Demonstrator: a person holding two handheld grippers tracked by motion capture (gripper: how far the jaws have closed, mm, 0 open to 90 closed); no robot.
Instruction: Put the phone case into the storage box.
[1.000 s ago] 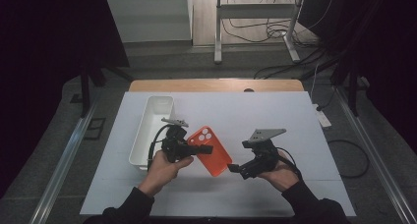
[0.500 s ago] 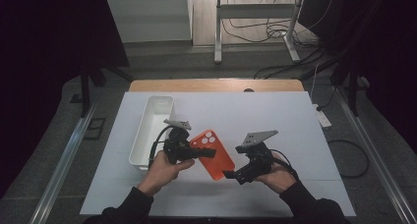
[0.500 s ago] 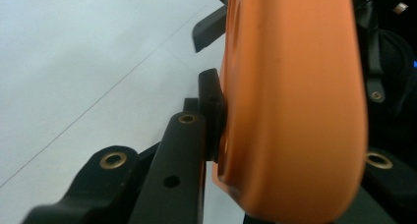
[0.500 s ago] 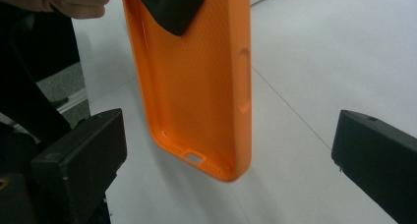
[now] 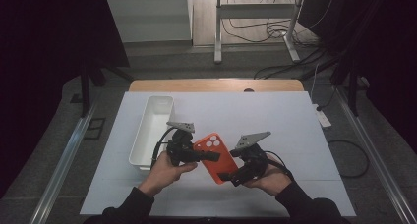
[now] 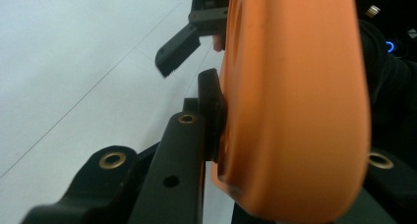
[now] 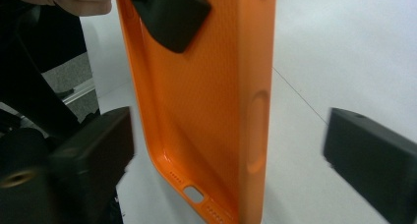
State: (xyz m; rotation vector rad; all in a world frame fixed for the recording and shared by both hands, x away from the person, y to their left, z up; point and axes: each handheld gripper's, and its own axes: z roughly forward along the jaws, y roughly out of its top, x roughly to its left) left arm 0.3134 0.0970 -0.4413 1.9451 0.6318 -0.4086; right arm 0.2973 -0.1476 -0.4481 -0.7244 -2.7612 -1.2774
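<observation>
Handover step: left gripper (image 5: 209,156) clamps the orange phone case (image 5: 216,156) above the surface (image 5: 275,121); right gripper (image 5: 227,177) straddles its lower end, jaws apart; next, it likely must close squarely before any release.

Black two-fingered grippers, left gripper (image 5: 209,156) and right gripper (image 5: 225,177), grey three-cornered plates, black cables, dark sleeves.

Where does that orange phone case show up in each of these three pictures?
High view: the orange phone case is low at centre, between the left gripper and the right gripper.
Left gripper view: its smooth back fills the right half, a black jaw pressed against its edge.
Right gripper view: its hollow inside stands upright at centre, between two open jaws.
Shared landmark: the white table, also and.
</observation>
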